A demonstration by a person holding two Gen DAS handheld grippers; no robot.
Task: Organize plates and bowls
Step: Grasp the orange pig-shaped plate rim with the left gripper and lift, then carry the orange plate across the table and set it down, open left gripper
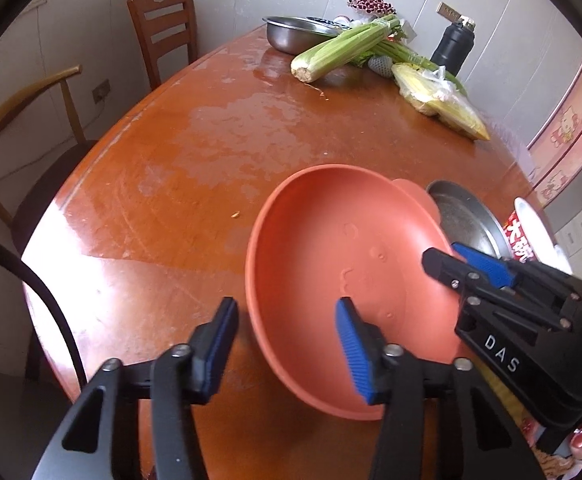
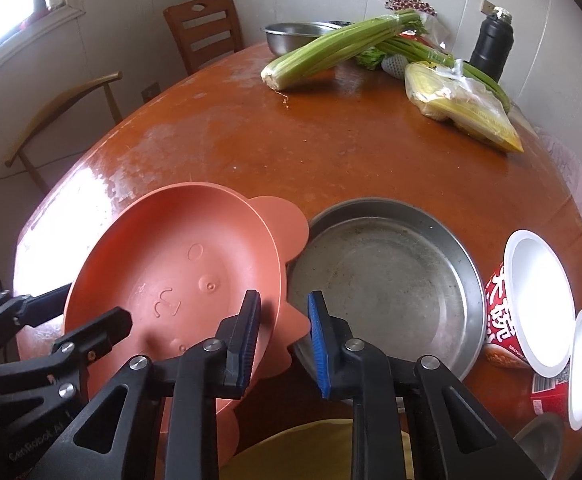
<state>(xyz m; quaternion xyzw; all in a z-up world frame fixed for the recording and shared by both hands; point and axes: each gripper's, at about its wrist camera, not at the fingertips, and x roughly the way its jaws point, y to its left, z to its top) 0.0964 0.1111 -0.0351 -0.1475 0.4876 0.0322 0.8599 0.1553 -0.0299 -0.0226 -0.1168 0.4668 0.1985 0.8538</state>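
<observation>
Celery (image 2: 331, 50) lies at the upper centre of the right wrist frame on the worktop (image 2: 331, 152), a steel basin (image 2: 295, 36) behind it, bagged corn (image 2: 463, 108) and a black flask (image 2: 493, 46) to its right. Lower left, the orange bowl (image 2: 179, 276) sits tilted, its rim touching the steel plate (image 2: 387, 284) beside it. Noodle cups (image 2: 531, 316) stand at the right edge. The right hand-held gripper (image 2: 285, 340) straddles the bowl's scalloped rim, fingers apart. The left hand-held gripper (image 1: 287, 340) is spread too, one pad inside the bowl (image 1: 331, 280).
</observation>
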